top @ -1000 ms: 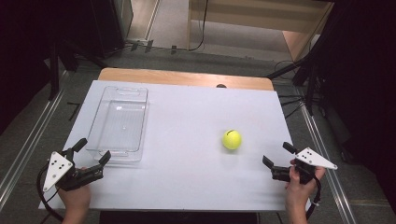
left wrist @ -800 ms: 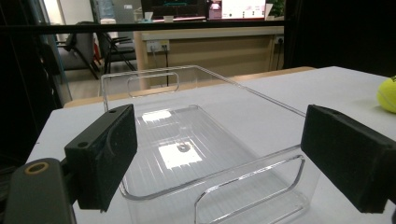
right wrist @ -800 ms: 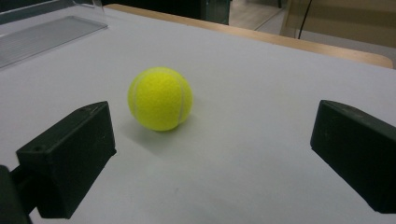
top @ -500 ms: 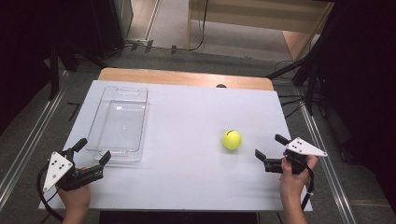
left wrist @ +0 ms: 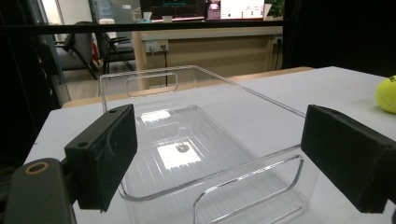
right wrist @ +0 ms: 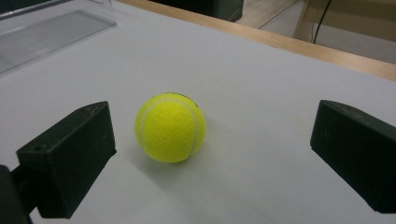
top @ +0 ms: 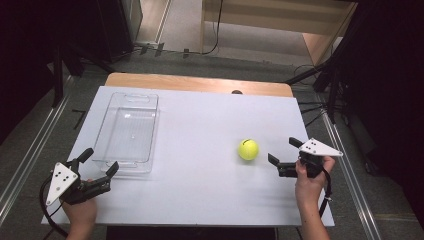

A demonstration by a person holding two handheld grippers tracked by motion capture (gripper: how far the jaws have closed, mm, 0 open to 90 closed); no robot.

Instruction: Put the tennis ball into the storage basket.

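- Right gripper (top: 284, 157) has moved in from the table's (top: 200, 200) right edge toward the tennis ball (top: 248, 149) over the last second; now just beside it, not touching.
- Its jaws stand spread wide, holding nothing; in the right gripper view the ball (right wrist: 170, 127) sits ahead of and between them, nearer the left one.
- Ball rests on the table's right half, well apart from the clear tray (top: 127, 131) along the left edge.
- Left gripper (top: 100, 167) unmoved at the near left corner, jaws released, aimed at the tray's near end (left wrist: 210, 186).
- Judgement: approach nearly done; the grasp looks next, with the tray the likely destination.
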